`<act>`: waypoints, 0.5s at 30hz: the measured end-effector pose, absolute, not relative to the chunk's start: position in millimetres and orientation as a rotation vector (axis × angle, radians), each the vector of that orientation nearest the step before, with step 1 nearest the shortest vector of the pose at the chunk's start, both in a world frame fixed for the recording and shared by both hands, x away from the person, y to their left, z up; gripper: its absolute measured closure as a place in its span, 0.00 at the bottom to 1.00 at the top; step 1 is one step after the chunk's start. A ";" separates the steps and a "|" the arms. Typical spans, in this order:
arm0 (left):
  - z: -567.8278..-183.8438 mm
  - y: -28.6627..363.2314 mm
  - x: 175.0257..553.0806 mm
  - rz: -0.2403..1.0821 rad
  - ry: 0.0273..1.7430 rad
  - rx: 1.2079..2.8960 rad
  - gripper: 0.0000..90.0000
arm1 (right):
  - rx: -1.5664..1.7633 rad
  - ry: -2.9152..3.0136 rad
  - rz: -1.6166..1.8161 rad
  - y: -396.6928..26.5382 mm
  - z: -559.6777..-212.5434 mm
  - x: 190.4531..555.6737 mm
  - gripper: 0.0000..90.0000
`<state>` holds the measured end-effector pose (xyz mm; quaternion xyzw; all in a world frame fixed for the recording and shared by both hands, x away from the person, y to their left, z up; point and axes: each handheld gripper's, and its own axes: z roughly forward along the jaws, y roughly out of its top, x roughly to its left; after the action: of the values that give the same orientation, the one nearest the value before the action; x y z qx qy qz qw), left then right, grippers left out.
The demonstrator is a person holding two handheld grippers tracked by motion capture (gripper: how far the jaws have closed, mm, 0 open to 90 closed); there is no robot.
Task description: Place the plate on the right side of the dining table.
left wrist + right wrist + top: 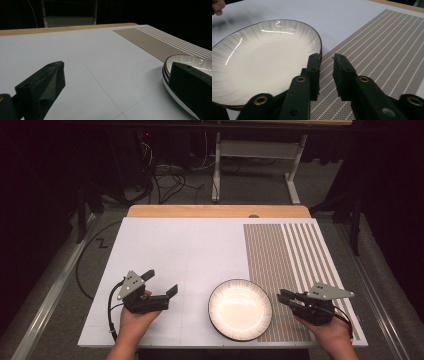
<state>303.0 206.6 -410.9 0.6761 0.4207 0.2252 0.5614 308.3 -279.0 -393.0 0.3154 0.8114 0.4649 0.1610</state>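
Plate-wise, the round white ceramic plate with a dark rim (240, 309) sits at the near edge of the white table (190, 250), half on the brown striped woven placemat (285, 265). Right gripper (283, 296) is just beside its right rim, jaws narrow, nothing between them. Left gripper (161, 282) is off to the left, jaws wide.

In the left gripper view, the right jaw of the left tool (115, 82) covers the near part of the plate (190, 61), and the frame's right edge cuts the plate off. In the right gripper view, the right tool (325, 72) hides the plate's (262, 62) near right rim; whether a pad touches it cannot be told. A blurred hand (218, 6) is cropped at the far left corner.
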 end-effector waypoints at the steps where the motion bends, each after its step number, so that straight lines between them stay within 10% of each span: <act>1: -410.9 206.8 303.0 0.529 0.991 1.592 0.03 | 0.888 2.324 1.321 -278.0 -393.2 307.6 0.90; 15: -409.2 208.9 302.9 0.528 1.008 1.577 0.03 | 0.775 2.477 1.150 -258.0 -392.2 297.2 1.00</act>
<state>302.9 208.9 -409.2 0.6700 0.4284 0.2242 0.5633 297.2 -258.0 -392.2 0.2699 0.8626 0.4004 0.1512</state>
